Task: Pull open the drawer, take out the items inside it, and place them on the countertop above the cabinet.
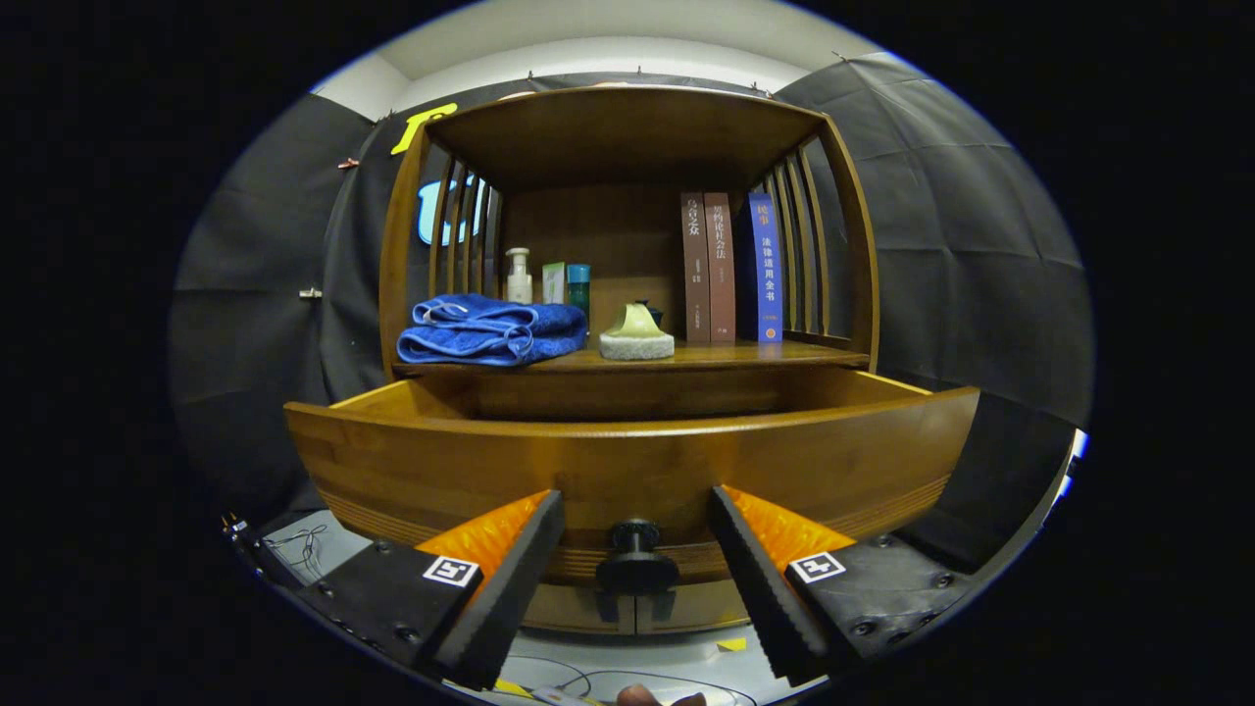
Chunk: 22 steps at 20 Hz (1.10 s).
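Note:
A wooden cabinet has its drawer (627, 461) pulled out toward me; the drawer's inside is hidden behind its curved front panel. A dark round knob (636, 561) sticks out of the drawer front low down. My gripper (637, 544) is open, one finger on each side of the knob with a gap to it on both sides. Above the drawer lies the countertop shelf (745, 356), carrying a folded blue towel (490, 331) at the left and a small pale sponge-like item (636, 335) near the middle.
At the back of the shelf stand a white pump bottle (519, 277), a small box and a teal bottle (578, 286). Three upright books (730, 267) lean at the right. Slatted wooden sides and a top board enclose the shelf. Cables lie on the pale floor below.

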Tool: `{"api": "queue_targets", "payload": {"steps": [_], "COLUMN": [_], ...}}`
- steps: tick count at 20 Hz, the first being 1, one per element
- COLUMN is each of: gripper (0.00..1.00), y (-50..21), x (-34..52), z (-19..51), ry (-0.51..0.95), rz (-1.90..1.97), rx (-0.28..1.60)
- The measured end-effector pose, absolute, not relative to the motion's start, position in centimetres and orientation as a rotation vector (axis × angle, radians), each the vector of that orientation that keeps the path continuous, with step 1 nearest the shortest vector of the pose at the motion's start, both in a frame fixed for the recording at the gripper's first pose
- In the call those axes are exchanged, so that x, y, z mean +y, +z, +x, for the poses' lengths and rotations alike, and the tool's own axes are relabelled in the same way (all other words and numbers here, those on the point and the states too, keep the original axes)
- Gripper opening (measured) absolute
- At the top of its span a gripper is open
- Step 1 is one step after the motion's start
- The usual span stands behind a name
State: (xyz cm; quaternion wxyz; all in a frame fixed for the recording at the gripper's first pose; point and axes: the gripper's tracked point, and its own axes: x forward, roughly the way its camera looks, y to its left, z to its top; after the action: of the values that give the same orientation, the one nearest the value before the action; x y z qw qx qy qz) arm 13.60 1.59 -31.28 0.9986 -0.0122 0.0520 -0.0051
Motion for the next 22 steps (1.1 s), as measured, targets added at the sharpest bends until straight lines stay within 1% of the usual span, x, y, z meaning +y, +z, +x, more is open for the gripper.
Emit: {"api": "queue_targets", "payload": {"steps": [14,22], "gripper": [1.0,1.0], "y": [-31.2,-31.3], "x": [1.4,1.3], "z": [21.3,24.3], "ry": [-0.002,-0.002], "rz": [-0.043,-0.055], "rx": [0.136,0.156]}}
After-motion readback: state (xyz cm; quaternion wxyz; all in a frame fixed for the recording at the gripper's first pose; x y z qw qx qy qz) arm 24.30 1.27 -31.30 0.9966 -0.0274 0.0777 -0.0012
